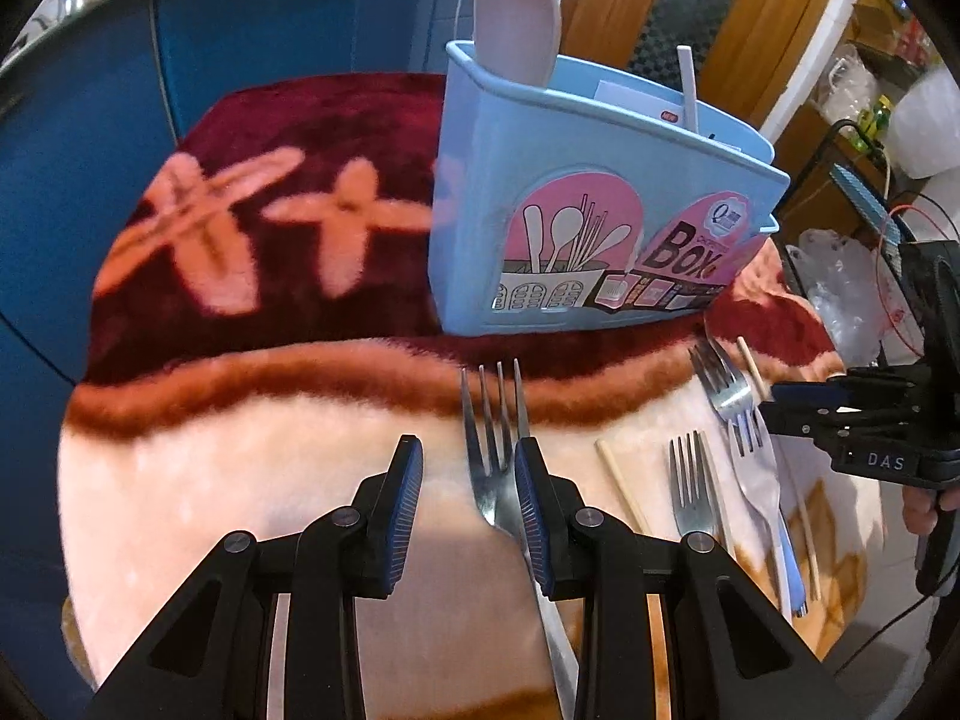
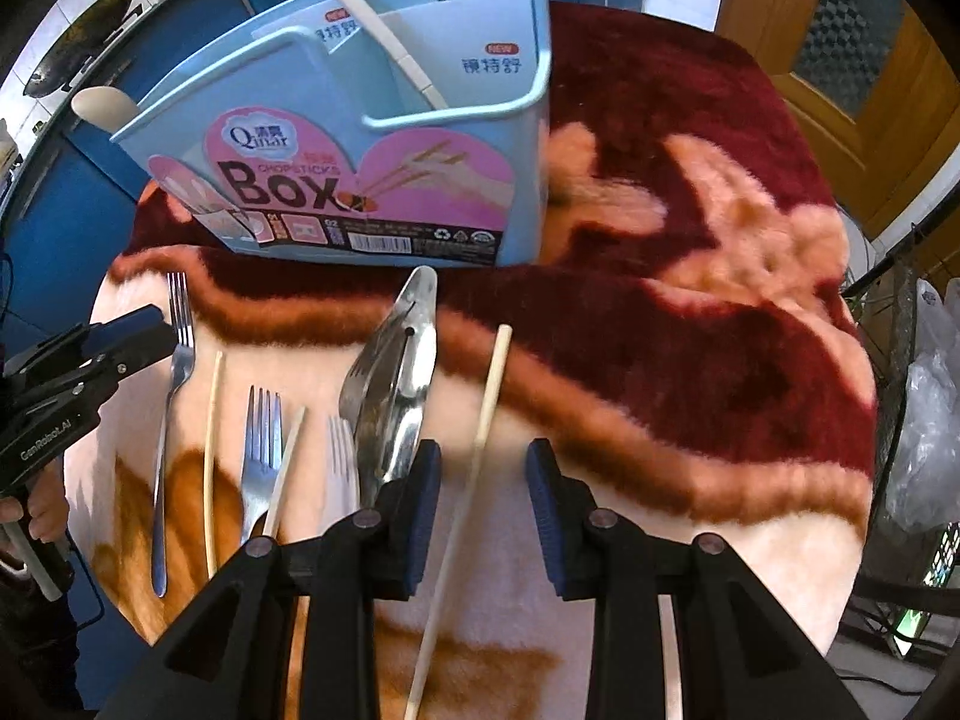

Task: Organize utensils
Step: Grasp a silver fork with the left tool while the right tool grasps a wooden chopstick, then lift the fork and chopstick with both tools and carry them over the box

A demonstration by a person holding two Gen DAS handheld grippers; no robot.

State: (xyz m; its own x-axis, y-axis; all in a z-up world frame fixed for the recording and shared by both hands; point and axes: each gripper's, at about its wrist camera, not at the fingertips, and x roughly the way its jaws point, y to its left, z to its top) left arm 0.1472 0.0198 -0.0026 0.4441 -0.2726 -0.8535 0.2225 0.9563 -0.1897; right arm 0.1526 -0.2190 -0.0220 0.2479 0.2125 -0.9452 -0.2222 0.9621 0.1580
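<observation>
Your left tongs (image 1: 468,495) are open around the fork (image 1: 495,456), and your right tongs (image 2: 483,510) are open over a chopstick (image 2: 474,480), so squeeze each gently before lifting to the blue box (image 1: 576,198).

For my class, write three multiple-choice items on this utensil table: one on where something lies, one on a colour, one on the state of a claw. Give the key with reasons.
1. Where does the single chopstick lie in the right wrist view?
A. inside the box
B. on the blanket between the right claw's fingers
C. across a fork

2. What colour is the utensil box?
A. light blue
B. green
C. white

3. How is the left claw?
A. shut on a spoon
B. open over a fork
C. out of view

Key: 1 B, the chopstick runs up through the gap between the fingers; 2 A, its walls are pale blue; 3 B, its fingers stand apart with the fork head between them.
</observation>
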